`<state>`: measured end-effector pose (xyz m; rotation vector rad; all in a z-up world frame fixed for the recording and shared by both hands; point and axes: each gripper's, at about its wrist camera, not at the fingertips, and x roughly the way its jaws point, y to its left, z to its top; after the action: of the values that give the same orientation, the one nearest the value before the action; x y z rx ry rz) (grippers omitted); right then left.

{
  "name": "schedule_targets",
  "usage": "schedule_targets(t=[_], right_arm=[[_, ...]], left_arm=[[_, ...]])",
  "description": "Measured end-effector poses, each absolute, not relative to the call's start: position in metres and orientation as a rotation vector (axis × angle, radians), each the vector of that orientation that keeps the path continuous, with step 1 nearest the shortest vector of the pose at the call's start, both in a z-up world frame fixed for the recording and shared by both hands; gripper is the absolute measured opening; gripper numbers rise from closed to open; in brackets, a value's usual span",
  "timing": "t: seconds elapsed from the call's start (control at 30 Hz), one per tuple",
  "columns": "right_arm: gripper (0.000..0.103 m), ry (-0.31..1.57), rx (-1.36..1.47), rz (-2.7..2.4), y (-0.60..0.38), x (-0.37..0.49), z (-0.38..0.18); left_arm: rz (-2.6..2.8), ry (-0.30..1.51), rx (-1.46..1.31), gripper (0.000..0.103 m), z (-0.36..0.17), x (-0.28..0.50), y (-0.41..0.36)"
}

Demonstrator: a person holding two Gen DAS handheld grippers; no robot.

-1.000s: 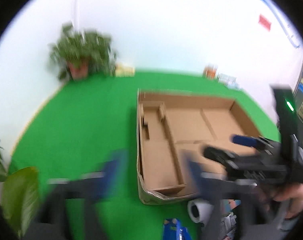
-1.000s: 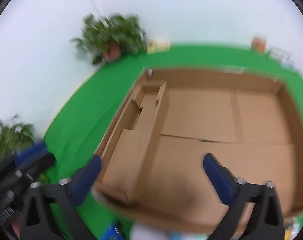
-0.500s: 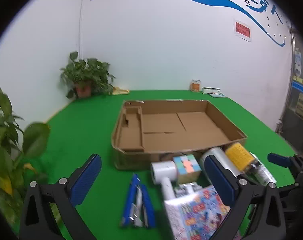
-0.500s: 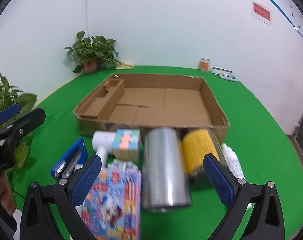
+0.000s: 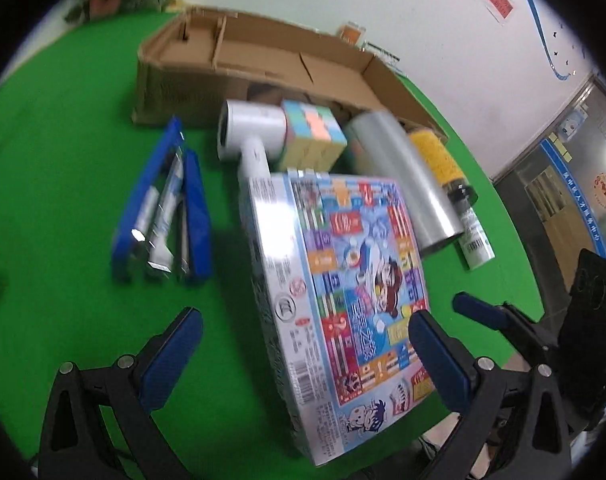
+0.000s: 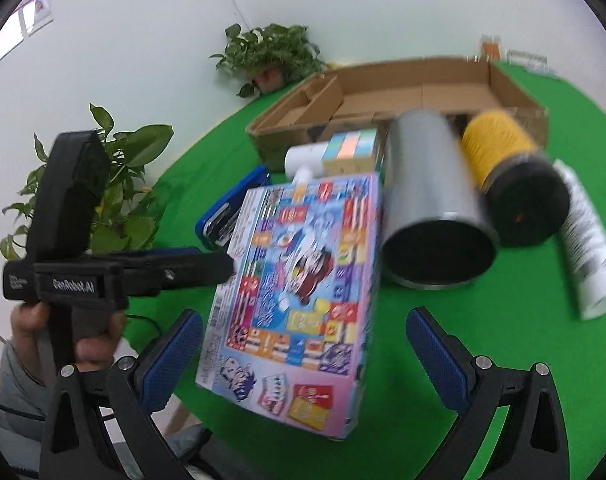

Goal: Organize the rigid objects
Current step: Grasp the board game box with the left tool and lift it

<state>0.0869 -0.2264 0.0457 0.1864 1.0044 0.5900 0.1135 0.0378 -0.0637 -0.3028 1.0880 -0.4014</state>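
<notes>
A colourful cartoon game box (image 5: 343,272) (image 6: 299,280) lies on the green table near its front edge. Behind it lie a white hair dryer (image 5: 251,132) (image 6: 303,160), a pastel cube (image 5: 313,132) (image 6: 349,152), a silver cylinder (image 5: 407,176) (image 6: 431,204), a yellow-and-black canister (image 5: 439,156) (image 6: 511,176), a white bottle (image 6: 587,232) and a blue stapler (image 5: 163,208) (image 6: 227,216). An open cardboard box (image 5: 263,60) (image 6: 403,92) stands at the back. My left gripper (image 5: 303,344) is open, its jaws astride the game box's near end. My right gripper (image 6: 303,344) is open above the same box.
Potted plants (image 6: 271,56) stand at the back and at the table's left edge (image 6: 115,184). The other hand-held gripper shows at the left of the right wrist view (image 6: 115,272). Small items (image 6: 519,56) sit at the far edge of the table.
Both grippers have dropped and tilted down toward the front of the table, closing in on the game box, which now fills the middle of both views. Both jaws stay open.
</notes>
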Motion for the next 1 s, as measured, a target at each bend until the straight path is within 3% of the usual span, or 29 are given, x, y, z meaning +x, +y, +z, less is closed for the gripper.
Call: schedule_targets(t=[0.13,0.23,0.33,0.47,0.8,1.0], right_arm=[[0.102,1.051,0.144,0.570,-0.209,0.090,0.028],[0.100,1.104,0.116,0.557,-0.193,0.095,0.015],[0.101,1.105,0.051,0.553,-0.180,0.087,0.014],[0.099,1.126,0.060,0.540,-0.180,0.093,0.011],[0.097,1.127,0.046,0.450,-0.173,0.111,0.014],[0.088,1.020,0.016,0.393,-0.164,0.113,0.047]], left_arm=[[-0.415,1.101,-0.299,0.100,-0.072,0.116,0.028],[-0.419,1.147,-0.265,0.078,-0.081,0.120,0.023],[-0.433,1.152,-0.291,0.078,-0.082,0.120,0.028],[-0.451,1.158,-0.333,0.069,-0.083,0.122,0.040],[-0.458,1.066,-0.248,0.068,-0.063,0.121,0.031],[-0.422,0.910,-0.177,0.068,-0.023,0.117,0.028]])
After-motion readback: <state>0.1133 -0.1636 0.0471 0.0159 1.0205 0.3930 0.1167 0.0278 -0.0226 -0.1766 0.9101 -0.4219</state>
